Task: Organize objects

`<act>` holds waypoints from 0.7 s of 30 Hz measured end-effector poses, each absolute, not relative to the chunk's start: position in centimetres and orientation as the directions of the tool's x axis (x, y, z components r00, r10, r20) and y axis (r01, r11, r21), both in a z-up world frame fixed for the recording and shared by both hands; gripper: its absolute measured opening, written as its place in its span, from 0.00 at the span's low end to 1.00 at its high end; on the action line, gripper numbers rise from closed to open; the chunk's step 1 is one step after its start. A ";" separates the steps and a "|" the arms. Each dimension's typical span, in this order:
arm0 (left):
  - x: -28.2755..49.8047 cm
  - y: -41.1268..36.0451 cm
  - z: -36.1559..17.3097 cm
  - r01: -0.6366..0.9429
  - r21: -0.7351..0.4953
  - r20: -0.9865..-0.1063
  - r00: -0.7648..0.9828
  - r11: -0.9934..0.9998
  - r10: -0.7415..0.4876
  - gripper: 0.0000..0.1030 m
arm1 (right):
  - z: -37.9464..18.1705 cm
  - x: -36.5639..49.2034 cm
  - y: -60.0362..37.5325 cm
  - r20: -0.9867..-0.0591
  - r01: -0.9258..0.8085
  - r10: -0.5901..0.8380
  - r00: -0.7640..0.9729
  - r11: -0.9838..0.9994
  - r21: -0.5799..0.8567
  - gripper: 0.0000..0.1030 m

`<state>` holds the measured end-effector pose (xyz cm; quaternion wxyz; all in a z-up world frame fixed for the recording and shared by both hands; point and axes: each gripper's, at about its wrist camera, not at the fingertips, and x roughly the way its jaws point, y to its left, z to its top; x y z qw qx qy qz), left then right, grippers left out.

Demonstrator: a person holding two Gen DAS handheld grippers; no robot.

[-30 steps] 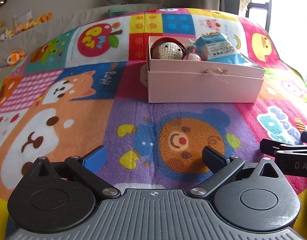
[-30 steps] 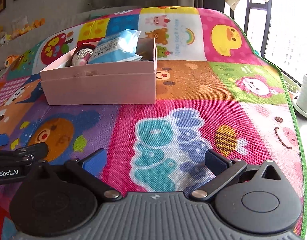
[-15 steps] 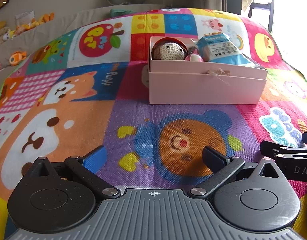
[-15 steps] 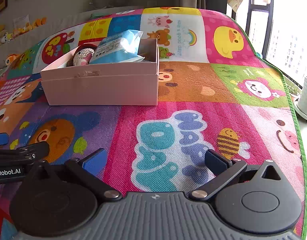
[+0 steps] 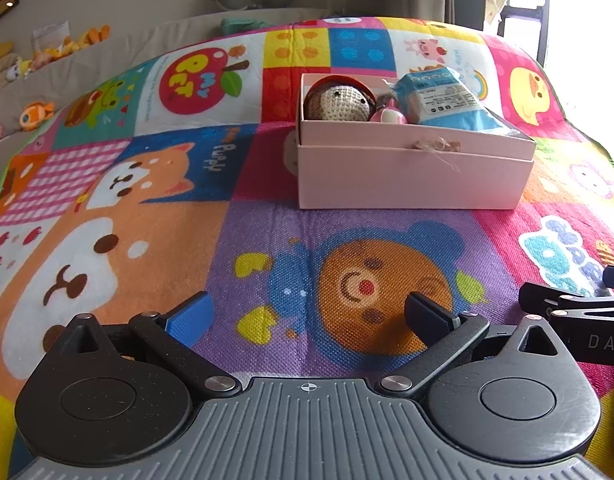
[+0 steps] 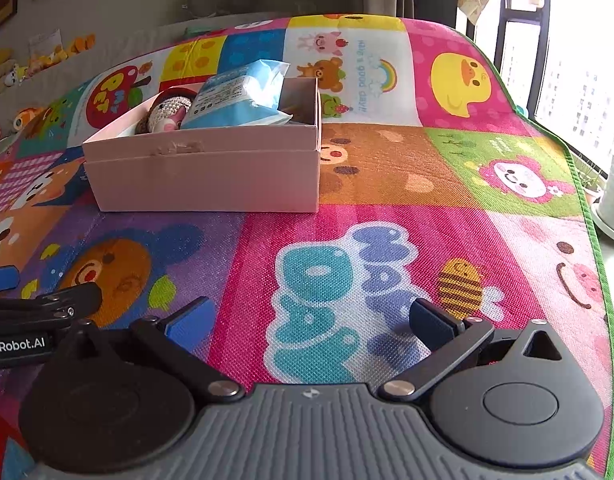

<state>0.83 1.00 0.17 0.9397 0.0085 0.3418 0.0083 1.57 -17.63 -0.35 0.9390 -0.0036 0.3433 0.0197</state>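
Your left gripper (image 5: 307, 312) and right gripper (image 6: 309, 318) both gape wide, holding nothing, low over the mat (image 5: 267, 240). The box (image 5: 411, 176) sits ahead, holding a doll (image 5: 341, 102) and packet (image 5: 447, 100).

Left gripper (image 5: 307, 312): matte black linkage arms on silver pivot screws — a ribbed grey housing below, stamped with a small crosshair mark.
Left fingertips (image 5: 189, 312): one pad bright blue, the other black.
Left side discs: two round black caps, each topped by a triangular cut-out lug with a silver rivet.
Right gripper (image 6: 309, 318): same build — grey ribbed body, black discs, silver screws, one blue pad and one black.
Markings: white lettering on the black side bars, reading "DAS" in one view and "nRobot.AI" in the other.
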 end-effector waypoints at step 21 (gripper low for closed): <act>0.8 1.0 0.2 -0.010 0.016 -0.642 0.766 1.000 0.018 1.00 | -0.4 1.5 -17.6 -0.644 -0.035 0.030 0.765 0.999 0.004 1.00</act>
